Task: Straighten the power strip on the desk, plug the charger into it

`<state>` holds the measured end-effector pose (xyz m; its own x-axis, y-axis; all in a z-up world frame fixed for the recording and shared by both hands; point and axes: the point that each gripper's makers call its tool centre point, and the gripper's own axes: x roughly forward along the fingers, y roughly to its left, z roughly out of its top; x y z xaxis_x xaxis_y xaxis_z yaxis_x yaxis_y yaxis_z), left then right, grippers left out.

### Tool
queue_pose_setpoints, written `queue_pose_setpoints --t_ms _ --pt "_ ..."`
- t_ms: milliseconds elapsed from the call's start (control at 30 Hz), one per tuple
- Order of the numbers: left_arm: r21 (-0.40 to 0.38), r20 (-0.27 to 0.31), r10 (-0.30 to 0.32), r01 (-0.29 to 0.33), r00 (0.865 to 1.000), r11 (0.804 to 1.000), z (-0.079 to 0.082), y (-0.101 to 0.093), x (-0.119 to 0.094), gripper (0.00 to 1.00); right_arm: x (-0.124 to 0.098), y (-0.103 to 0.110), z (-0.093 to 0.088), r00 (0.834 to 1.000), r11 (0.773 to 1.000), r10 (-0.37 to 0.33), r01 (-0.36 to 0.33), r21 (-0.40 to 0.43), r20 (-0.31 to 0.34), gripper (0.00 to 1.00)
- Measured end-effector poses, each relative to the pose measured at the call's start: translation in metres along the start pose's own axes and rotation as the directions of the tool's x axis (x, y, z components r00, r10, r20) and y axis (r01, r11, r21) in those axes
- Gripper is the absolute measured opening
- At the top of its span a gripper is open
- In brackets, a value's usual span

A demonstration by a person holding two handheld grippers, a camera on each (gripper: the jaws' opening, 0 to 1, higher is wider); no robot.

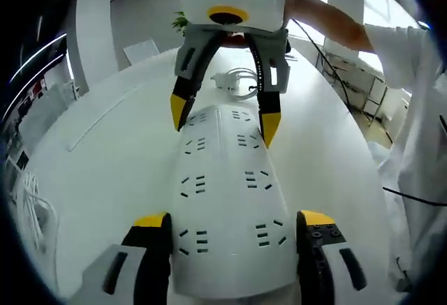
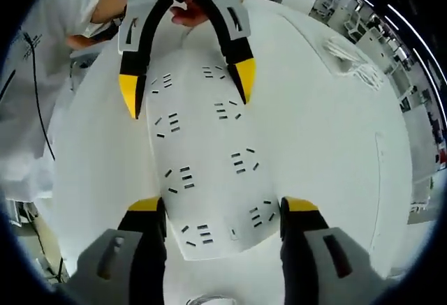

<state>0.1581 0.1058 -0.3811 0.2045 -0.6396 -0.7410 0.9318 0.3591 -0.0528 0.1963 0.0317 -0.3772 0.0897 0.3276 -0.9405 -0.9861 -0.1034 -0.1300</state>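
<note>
**Left gripper view: power strip held at both ends, charger not yet plugged**

Power strip [image 1: 227, 200] flat on desk [image 1: 105, 151]. Left gripper [image 1: 230, 222] and right gripper [image 1: 225, 118] each clasp one end. Charger [image 1: 228, 79] with coiled cable beyond, apart. Straightening under way; plugging remains.

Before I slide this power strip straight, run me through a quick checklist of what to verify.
1. Left gripper straddles one end of the power strip, a jaw on each side: ok.
2. Right gripper straddles the opposite end: ok.
3. Jaws pressed firmly against the strip's sides: cannot tell.
4. Sockets face up, nothing plugged into them: ok.
5. Charger with its coiled cable lies on the desk beyond the strip's far end, apart from it: ok.
6. Strip's own cord free to follow: cannot tell.
</note>
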Motion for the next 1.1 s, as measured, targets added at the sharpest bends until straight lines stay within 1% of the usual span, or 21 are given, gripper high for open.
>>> queue_pose_setpoints --t_ms 100,233,400,533,700,933,1100 --pt "0.026 -0.004 -0.023 0.023 1.000 0.999 0.000 -0.002 0.001 0.74 -0.001 0.008 -0.002 1.000 0.999 -0.018 0.019 0.048 -0.022 0.65" --pt "0.050 -0.009 -0.045 0.046 0.999 0.998 0.001 -0.004 0.002 0.74 -0.003 0.014 -0.004 0.999 0.996 -0.037 0.038 0.084 -0.018 0.65" --pt "0.063 -0.006 -0.059 0.059 0.998 0.996 0.003 -0.005 0.004 0.74 -0.005 0.018 -0.007 0.999 0.991 -0.052 0.052 0.121 -0.005 0.65" --pt "0.092 -0.015 -0.079 0.080 0.997 0.992 0.004 -0.006 0.005 0.74 -0.006 0.023 -0.009 0.998 0.986 -0.063 0.065 0.156 -0.023 0.65" --pt "0.116 -0.025 -0.096 0.098 0.995 0.988 0.006 -0.006 0.007 0.74 -0.008 0.028 -0.012 0.996 0.974 -0.089 0.091 0.206 -0.018 0.65" --pt "0.144 -0.035 -0.117 0.121 0.992 0.982 0.008 -0.006 0.009 0.74 -0.010 0.032 -0.013 0.993 0.961 -0.117 0.115 0.250 -0.007 0.65" --pt "0.164 -0.048 -0.129 0.135 0.990 0.977 0.008 -0.008 0.009 0.74 -0.011 0.039 -0.014 0.990 0.950 -0.136 0.138 0.281 -0.029 0.64"
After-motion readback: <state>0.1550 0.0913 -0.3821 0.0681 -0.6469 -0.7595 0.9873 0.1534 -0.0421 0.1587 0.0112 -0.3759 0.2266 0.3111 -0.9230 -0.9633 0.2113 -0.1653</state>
